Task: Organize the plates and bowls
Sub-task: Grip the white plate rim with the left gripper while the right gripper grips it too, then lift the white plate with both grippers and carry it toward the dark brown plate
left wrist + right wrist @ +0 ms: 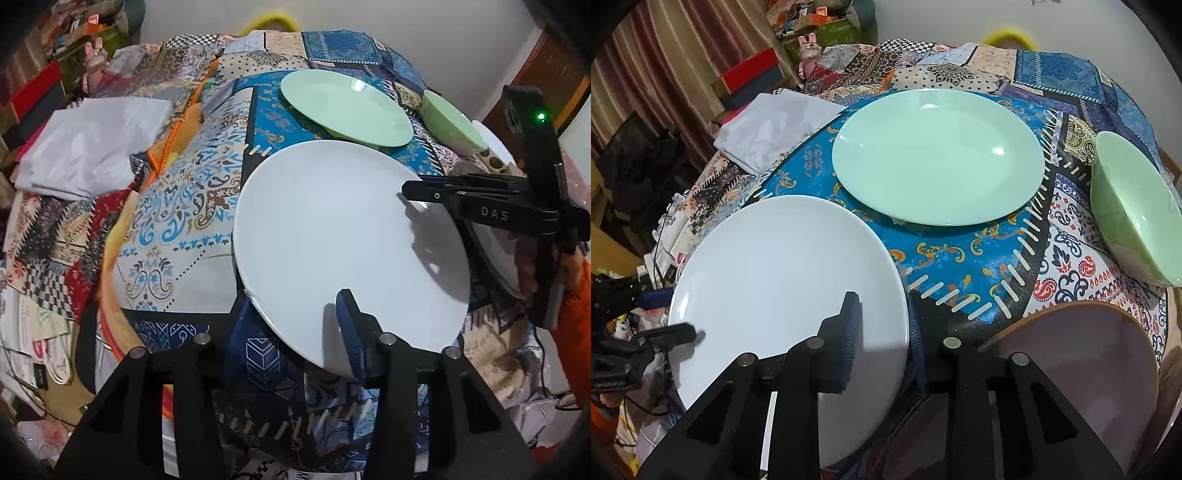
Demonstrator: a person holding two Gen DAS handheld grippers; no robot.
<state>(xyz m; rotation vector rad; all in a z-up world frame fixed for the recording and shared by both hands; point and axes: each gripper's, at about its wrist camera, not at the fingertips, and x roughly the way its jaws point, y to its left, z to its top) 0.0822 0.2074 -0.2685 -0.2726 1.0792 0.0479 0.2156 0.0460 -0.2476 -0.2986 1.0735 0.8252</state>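
Note:
A white plate (332,236) is held tilted above the patterned tablecloth by both grippers. My left gripper (351,354) is shut on its near rim. My right gripper (882,343) is shut on the opposite rim and also shows in the left wrist view (417,192). The same plate shows in the right wrist view (775,266), with the left gripper (683,334) at its far left edge. A green plate (938,155) lies flat beyond it. A green bowl (1134,210) sits at the right.
A pale bowl with a brown rim (1089,354) stands close at the lower right. A folded white cloth (772,125) lies at the table's left edge. Boxes and a pink toy (809,51) crowd the far left behind the table.

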